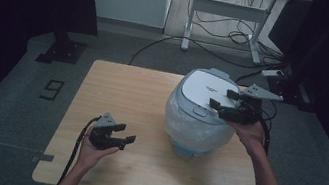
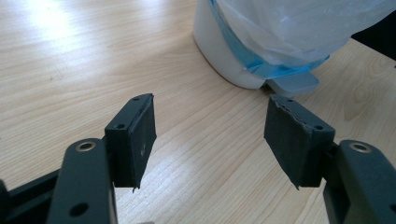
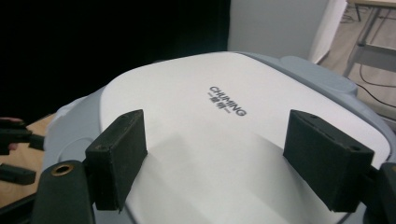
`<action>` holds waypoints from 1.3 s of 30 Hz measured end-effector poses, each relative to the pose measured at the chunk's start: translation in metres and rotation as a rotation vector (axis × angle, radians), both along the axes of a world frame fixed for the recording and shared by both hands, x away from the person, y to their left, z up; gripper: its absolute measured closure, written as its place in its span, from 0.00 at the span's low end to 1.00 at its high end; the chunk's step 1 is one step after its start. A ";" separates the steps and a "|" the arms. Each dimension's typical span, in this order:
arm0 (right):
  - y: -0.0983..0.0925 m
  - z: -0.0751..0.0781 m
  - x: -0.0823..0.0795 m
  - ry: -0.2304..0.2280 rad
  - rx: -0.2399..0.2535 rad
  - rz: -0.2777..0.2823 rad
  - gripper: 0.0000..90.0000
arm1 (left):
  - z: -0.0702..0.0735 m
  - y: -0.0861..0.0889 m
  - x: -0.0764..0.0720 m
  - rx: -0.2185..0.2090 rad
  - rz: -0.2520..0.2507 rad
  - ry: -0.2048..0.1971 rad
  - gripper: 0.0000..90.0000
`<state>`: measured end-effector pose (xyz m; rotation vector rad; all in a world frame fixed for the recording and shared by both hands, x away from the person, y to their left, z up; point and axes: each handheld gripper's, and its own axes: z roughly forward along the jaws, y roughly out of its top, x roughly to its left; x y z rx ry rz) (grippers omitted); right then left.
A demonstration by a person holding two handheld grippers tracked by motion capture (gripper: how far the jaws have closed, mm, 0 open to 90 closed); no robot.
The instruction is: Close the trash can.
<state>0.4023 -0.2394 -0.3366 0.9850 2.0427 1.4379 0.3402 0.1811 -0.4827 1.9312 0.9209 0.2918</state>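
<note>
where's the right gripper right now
In the high view the right gripper hovers over the white lid of the rice cooker on the table's right side, jaws open and empty.

"CHUMING" on rice cooker lid, "9" on floor

A rice cooker stands on the right half of the table, with a desk on the floor beyond. The right gripper hangs over its lid; the left gripper sits low over the tabletop, left of the cooker.
</note>
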 end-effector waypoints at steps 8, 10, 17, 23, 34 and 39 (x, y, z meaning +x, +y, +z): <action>0.002 0.004 0.003 0.033 -0.017 -0.047 0.28 | -0.001 0.001 -0.001 -0.001 0.004 0.002 0.37; 0.002 0.004 0.002 0.040 -0.025 -0.054 0.28 | 0.000 0.001 -0.001 -0.002 0.005 0.000 0.37; 0.003 0.003 -0.001 0.032 -0.020 -0.076 0.28 | 0.000 0.001 -0.001 -0.004 0.010 0.001 0.37; 0.006 0.004 -0.004 0.029 -0.063 -0.096 0.32 | -0.002 -0.001 -0.001 0.004 0.005 0.006 0.37; 0.003 -0.002 -0.007 -0.012 -0.011 -0.105 0.32 | 0.000 0.003 -0.001 -0.007 0.011 0.003 0.37; -0.003 -0.004 -0.012 -0.026 0.021 -0.097 0.31 | -0.002 0.002 -0.001 -0.005 0.007 0.007 0.37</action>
